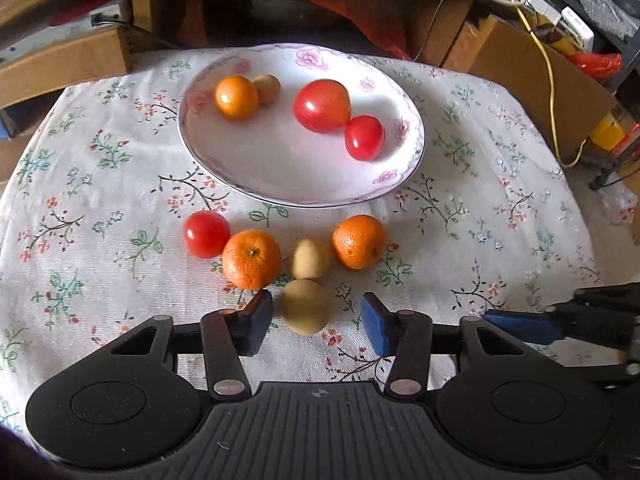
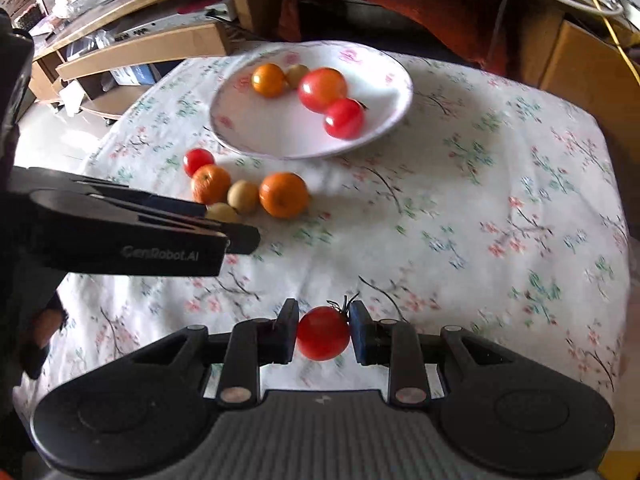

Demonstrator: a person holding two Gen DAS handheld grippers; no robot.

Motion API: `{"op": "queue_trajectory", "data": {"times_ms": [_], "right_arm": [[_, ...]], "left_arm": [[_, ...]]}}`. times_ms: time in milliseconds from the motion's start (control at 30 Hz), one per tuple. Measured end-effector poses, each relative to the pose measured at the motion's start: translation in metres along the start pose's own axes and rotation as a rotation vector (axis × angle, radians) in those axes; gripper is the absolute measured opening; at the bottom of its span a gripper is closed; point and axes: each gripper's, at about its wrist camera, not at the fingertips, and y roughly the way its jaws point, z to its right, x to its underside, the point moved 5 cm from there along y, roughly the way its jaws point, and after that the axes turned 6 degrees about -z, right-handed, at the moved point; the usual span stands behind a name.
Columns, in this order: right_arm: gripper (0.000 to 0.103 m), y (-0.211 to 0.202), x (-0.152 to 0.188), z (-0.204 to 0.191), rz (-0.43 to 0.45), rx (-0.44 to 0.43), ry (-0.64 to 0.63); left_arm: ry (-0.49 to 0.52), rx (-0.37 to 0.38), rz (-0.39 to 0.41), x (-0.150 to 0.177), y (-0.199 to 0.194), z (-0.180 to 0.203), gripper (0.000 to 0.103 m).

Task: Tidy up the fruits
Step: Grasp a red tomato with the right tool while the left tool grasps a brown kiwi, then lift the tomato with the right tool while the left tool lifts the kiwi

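My left gripper [image 1: 316, 322] is open around a yellow-brown round fruit [image 1: 306, 306] on the flowered cloth; neither pad touches it. Just beyond lie a second brown fruit [image 1: 310, 258], two oranges [image 1: 251, 258] [image 1: 359, 242] and a small tomato [image 1: 206, 234]. The white flowered plate [image 1: 280, 184] behind them carries an orange [image 1: 236, 98], a brown fruit [image 1: 267, 88] and two tomatoes [image 1: 322, 106]. My right gripper [image 2: 323, 332] is shut on a small red tomato [image 2: 320, 342] with a stem, held above the cloth, to the right of the left gripper [image 2: 236, 236].
The flowered tablecloth [image 2: 480, 200] has bare room on the right half. Behind the table stand wooden shelves [image 2: 140, 52], cardboard boxes [image 1: 532, 76] and a yellow cable [image 1: 550, 80]. The table's left edge drops to the floor [image 2: 52, 136].
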Motion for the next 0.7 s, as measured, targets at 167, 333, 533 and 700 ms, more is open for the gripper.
{"op": "queue_trajectory", "data": {"times_ms": [167, 333, 533, 700], "right_arm": [[0.019, 0.004, 0.001, 0.008, -0.013, 0.001, 0.024], [0.019, 0.001, 0.001, 0.007, 0.002, -0.006, 0.024], [0.019, -0.002, 0.011, -0.002, 0.007, -0.009, 0.002], [0.019, -0.003, 0.023, -0.018, 0.001, -0.016, -0.039]], "left_arm": [[-0.015, -0.027, 0.022, -0.001, 0.001, -0.001, 0.038], [0.021, -0.053, 0.020, 0.007, -0.004, -0.002, 0.033], [0.044, -0.046, -0.004, 0.029, -0.024, -0.002, 0.033], [0.082, -0.049, -0.026, 0.056, -0.037, -0.001, 0.033]]}}
